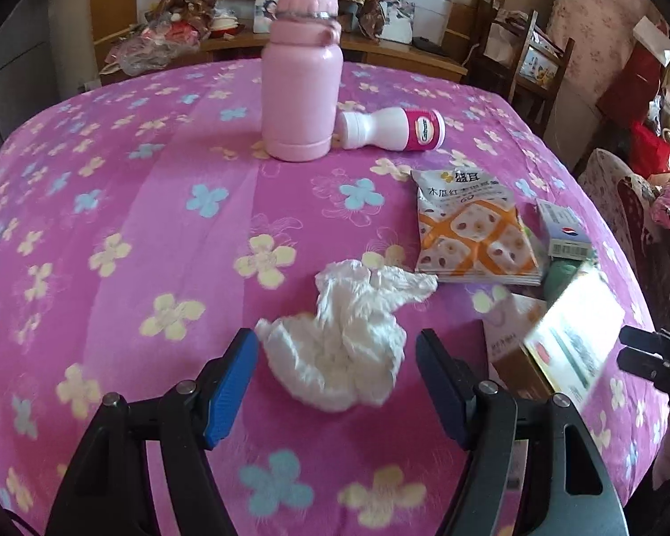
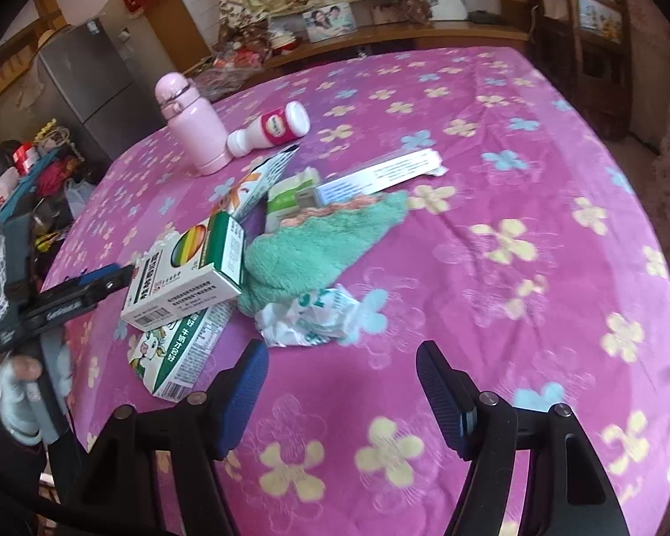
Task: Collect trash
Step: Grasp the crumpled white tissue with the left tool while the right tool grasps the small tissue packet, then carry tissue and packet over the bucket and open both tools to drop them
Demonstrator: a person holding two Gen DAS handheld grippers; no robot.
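While the left tongs (image 1: 337,359) stand spread on either side of it, a crumpled white tissue (image 1: 344,339) lies in soft, wrinkled folds on the pink flowered bench (image 1: 134,205). The right tongs (image 2: 341,368) are spread too, near a crushed white-and-green wrapper (image 2: 306,317).

Pink floral tablecloth (image 1: 125,187) carries flask (image 1: 301,76), bottle (image 1: 393,129), tissue (image 1: 344,344), boxes, wrappers.
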